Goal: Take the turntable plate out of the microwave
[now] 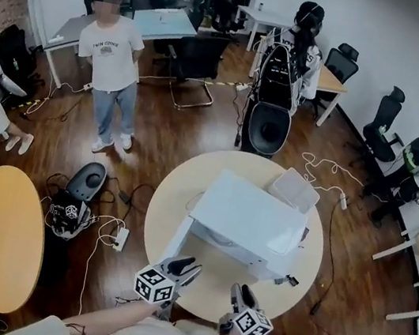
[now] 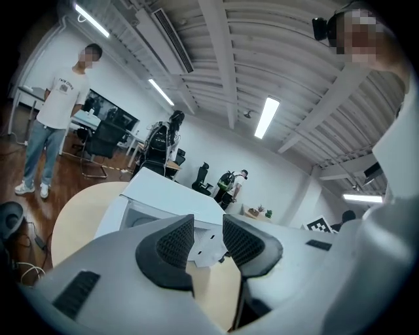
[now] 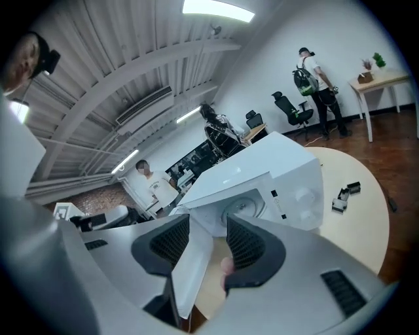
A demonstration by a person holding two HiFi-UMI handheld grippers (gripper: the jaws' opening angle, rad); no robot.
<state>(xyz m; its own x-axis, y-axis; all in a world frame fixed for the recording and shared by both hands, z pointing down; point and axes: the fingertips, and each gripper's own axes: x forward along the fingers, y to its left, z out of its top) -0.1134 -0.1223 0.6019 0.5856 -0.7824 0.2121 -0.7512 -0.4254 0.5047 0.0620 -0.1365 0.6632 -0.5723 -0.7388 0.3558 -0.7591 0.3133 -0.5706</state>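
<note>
A round table [image 1: 165,211] is holding the open microwave [image 1: 245,213] mid-frame, with the turntable plate [image 3: 247,203] sitting inside. The left gripper [image 1: 189,264] and right gripper [image 1: 240,292] are hovering below, parted and empty.

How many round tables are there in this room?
2: a cream table under the microwave, mid-view, and a yellow table at lower left. Others may be out of view.

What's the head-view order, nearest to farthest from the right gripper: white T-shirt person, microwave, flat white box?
1. microwave, just ahead of the right gripper.
2. flat white box, behind the microwave at the far edge of the table.
3. white T-shirt person, standing far off, upper left.
</note>
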